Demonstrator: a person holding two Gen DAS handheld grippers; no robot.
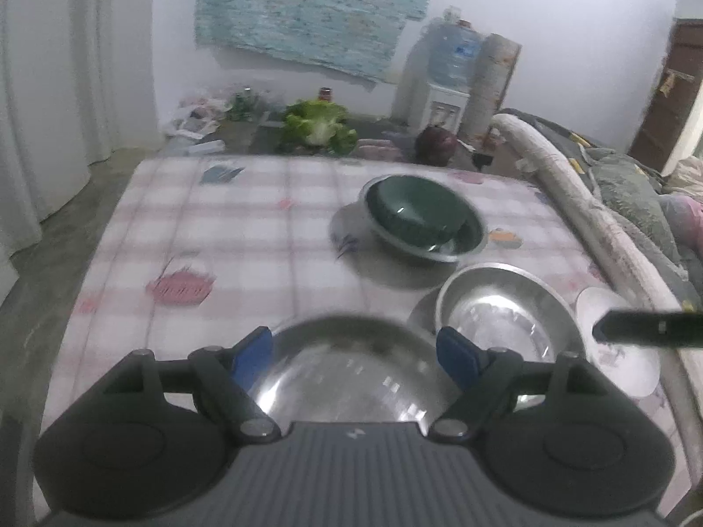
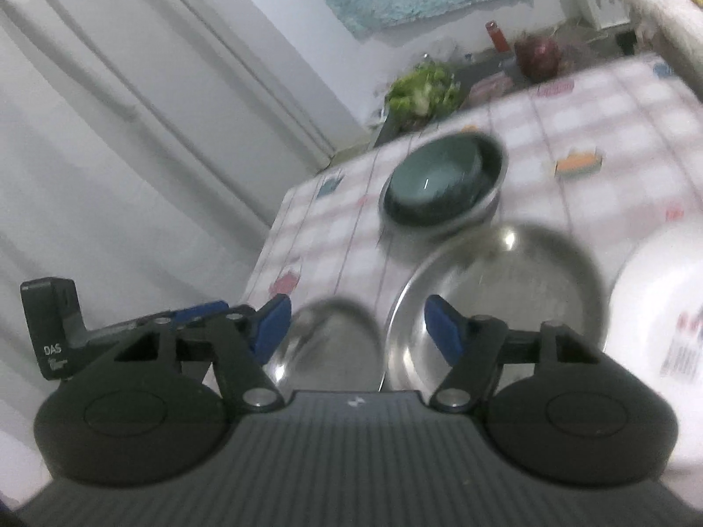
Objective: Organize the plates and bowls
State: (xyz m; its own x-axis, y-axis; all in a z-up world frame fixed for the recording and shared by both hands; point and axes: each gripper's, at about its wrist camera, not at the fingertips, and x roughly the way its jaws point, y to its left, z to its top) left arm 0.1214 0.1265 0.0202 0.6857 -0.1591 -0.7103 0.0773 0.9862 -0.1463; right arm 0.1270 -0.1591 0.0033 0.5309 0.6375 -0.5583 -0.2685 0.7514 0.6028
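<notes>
Both the left gripper (image 1: 351, 351) and right gripper (image 2: 356, 329) stood open and empty above the checked tablecloth (image 1: 246, 228). A near steel bowl (image 1: 347, 377) and right steel bowl (image 1: 505, 307) awaited stacking; the green bowl (image 1: 422, 215) sat nested farther off. Approach each rim squarely. Readable lettering: "DAS" (image 2: 52, 350).

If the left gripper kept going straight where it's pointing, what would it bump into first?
Probably the near steel bowl: it lies right ahead of the open, empty left gripper, between its blue fingers. The green bowl sits farther back. The blur makes depth uncertain.
</notes>
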